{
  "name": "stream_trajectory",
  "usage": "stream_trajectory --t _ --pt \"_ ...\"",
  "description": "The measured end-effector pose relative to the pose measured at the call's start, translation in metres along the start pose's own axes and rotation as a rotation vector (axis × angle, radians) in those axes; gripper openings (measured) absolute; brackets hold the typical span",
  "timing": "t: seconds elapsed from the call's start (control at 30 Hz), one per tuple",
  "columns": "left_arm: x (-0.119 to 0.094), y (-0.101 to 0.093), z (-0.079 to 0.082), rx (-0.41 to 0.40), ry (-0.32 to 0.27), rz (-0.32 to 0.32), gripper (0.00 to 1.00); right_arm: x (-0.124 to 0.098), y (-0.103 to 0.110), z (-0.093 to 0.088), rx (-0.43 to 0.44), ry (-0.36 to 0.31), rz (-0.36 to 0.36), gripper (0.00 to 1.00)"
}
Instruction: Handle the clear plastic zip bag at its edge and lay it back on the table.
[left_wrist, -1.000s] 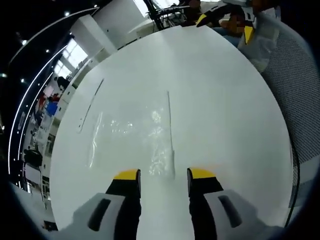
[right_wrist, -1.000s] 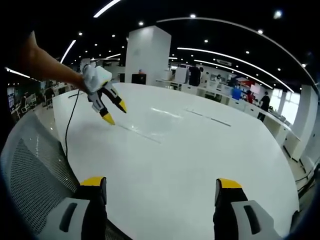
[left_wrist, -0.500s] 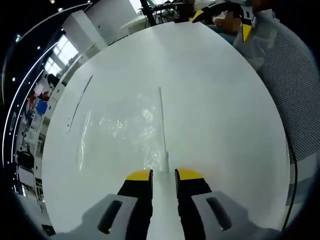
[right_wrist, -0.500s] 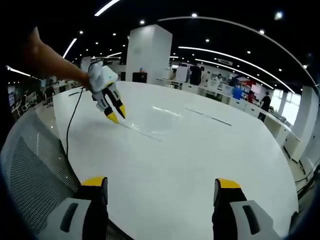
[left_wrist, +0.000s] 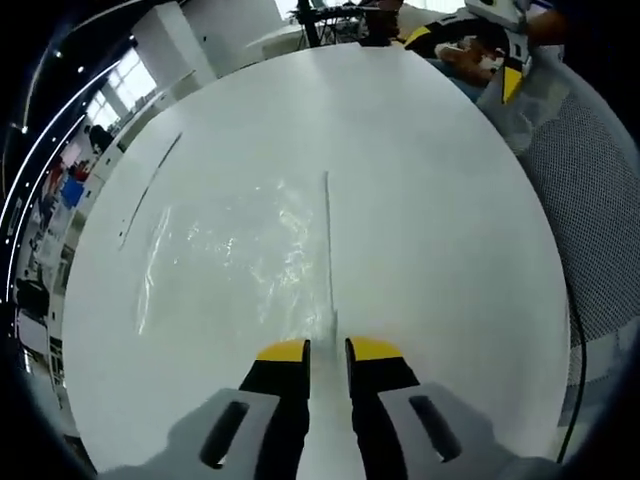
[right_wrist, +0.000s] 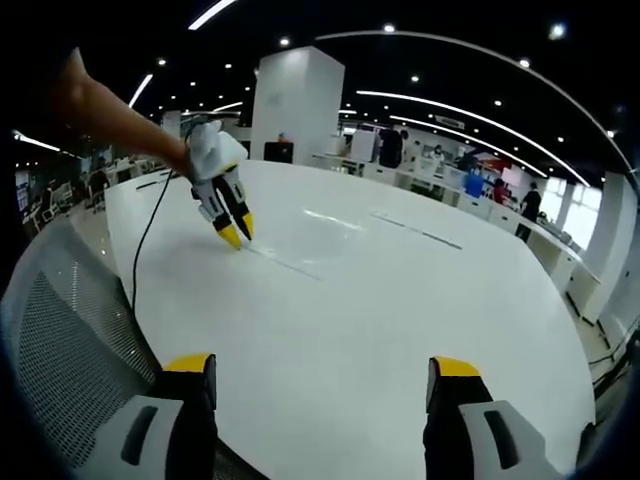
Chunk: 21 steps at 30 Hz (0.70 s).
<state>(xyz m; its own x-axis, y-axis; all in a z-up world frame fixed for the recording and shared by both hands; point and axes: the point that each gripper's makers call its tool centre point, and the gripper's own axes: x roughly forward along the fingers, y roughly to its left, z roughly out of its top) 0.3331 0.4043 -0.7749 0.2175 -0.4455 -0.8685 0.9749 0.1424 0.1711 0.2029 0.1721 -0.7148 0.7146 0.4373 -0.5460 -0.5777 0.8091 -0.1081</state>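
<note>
The clear plastic zip bag (left_wrist: 230, 250) lies flat on the round white table (left_wrist: 440, 230), its zip strip (left_wrist: 327, 240) running straight toward my left gripper (left_wrist: 327, 350). The left jaws stand almost together, pinching the near end of that strip. In the right gripper view the left gripper (right_wrist: 236, 234) points tips down at the table, held by a person's hand, with the faint bag (right_wrist: 320, 228) beside it. My right gripper (right_wrist: 322, 366) stands open with nothing between its jaws, over the near table edge. It also appears far off as the right gripper (left_wrist: 468, 58).
A grey mesh chair (left_wrist: 595, 200) stands at the table's edge, seen again as the mesh chair (right_wrist: 60, 330). A black cable (right_wrist: 140, 250) hangs from the left gripper over the table rim. A white pillar (right_wrist: 295, 100) and desks with people stand far behind.
The left jaws have gone from wide apart to nearly together around the bag's zip end. The bag's film now looks slightly more rumpled. The right gripper has stayed put.
</note>
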Motion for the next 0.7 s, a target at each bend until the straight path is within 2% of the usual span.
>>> stream_trajectory --t 0.13,0.27,0.3,0.37,0.6,0.7 --pt "0.0008 0.0018 0.0023 -0.053 -0.007 -0.020 0.12 -0.0001 -0.0009 -0.0011 0.001 0.004 -0.003 0.86" --pt "0.0018 -0.0008 0.0004 -0.120 -0.009 -0.097 0.07 0.0000 -0.0008 -0.0020 -0.002 0.007 -0.002 0.86" --pt "0.0016 0.0044 -0.0002 -0.106 -0.012 -0.082 0.07 -0.0001 -0.0005 -0.0020 -0.003 0.009 -0.001 0.86" --pt "0.0022 0.0025 0.0009 -0.094 -0.018 -0.092 0.07 -0.0002 -0.0002 -0.0020 -0.004 0.011 0.000 0.86" --pt "0.0037 0.0009 0.0017 -0.127 -0.028 -0.092 0.06 -0.0009 0.0010 -0.0004 -0.006 0.012 -0.001 0.86" --pt "0.0040 -0.0002 0.0013 -0.100 -0.025 -0.082 0.03 -0.0015 0.0012 0.0006 -0.003 0.010 -0.003 0.86"
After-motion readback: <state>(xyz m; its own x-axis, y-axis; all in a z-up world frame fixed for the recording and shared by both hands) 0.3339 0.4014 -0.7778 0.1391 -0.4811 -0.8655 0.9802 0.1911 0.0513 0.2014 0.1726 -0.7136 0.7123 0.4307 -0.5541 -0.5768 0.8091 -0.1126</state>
